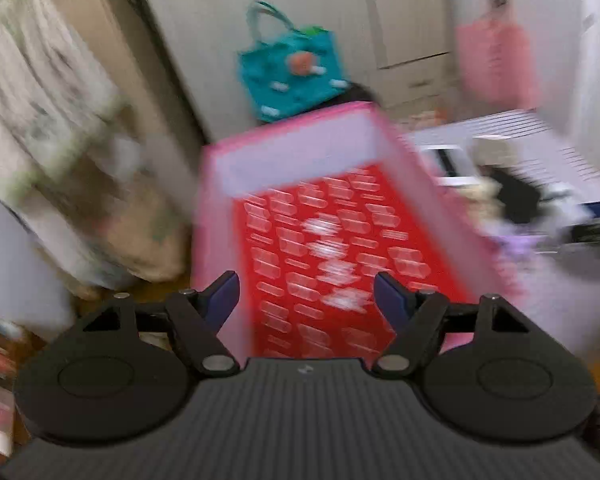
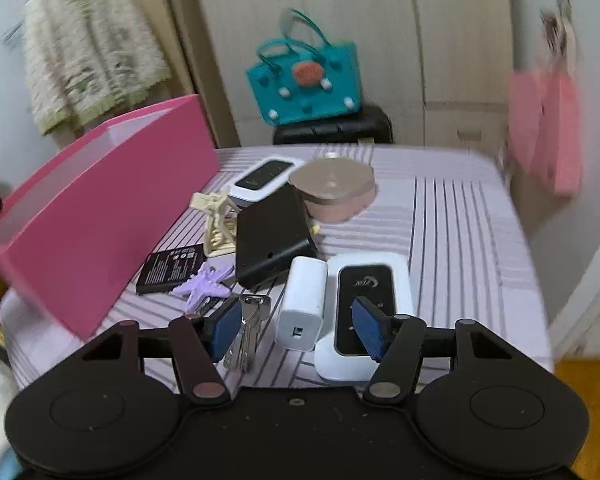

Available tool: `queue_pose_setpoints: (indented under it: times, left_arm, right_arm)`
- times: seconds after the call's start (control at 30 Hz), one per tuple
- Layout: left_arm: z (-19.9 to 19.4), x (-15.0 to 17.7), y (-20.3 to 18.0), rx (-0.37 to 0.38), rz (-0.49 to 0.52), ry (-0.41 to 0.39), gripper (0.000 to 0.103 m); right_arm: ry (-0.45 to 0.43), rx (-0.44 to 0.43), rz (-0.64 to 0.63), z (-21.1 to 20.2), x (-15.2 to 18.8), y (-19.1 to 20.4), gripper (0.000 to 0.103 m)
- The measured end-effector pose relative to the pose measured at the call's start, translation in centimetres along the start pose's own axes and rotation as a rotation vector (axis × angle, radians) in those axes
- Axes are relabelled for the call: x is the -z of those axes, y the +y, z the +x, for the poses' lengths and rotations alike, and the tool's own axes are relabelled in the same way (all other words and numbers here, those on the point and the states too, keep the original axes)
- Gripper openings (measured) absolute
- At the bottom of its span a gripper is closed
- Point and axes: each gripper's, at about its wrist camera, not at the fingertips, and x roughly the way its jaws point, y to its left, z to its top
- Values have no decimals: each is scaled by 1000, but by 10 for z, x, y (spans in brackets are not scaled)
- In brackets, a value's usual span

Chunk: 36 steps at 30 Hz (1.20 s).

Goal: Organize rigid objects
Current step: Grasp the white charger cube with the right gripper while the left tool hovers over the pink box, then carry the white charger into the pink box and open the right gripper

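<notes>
Jaws of the right gripper (image 2: 296, 326) stand spread with nothing pinched; the white charger block (image 2: 301, 308) lies on the striped cloth (image 2: 459, 248) between them, untouched, with a bunch of keys (image 2: 248, 332) just beside the left pad and a white pocket router (image 2: 363, 312) under the right one. Further out lie a black slab-shaped device (image 2: 272, 236), a flat phone battery (image 2: 170, 268), a purple toy plane (image 2: 204, 284), a cream skeleton model (image 2: 218, 220), a second white router (image 2: 264, 178) and a round pink tin (image 2: 333, 190). The pink box (image 2: 100, 208) stands at the left edge of the spread.

The left gripper (image 1: 305, 300) is also spread and empty, hovering above that pink box (image 1: 300, 152), whose red patterned floor shows bare through heavy blur.

Judging by the bare box floor and the full cloth, sorting has scarcely begun: every item seen still waits outside, and the charger looks the likeliest first pick.
</notes>
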Motion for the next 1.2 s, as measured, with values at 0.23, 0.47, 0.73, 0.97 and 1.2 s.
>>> queue_pose_setpoints:
  times: [0.23, 0.47, 0.73, 0.97, 1.2]
  left_arm:
    - [51, -15, 50, 61, -81, 169, 44]
    - [73, -17, 76, 96, -134, 228, 14]
    - [77, -22, 82, 122, -158, 230, 17]
    - [60, -25, 90, 147, -177, 188, 18]
    - [50, -30, 87, 102, -145, 131, 51]
  right_arm:
    - [16, 42, -51, 8, -6, 10, 27]
    - [44, 17, -68, -3, -19, 10, 27]
    - [21, -20, -71, -25, -45, 17, 27]
    - [30, -88, -101, -34, -68, 33, 27]
    - [18, -151, -178, -37, -92, 62, 27]
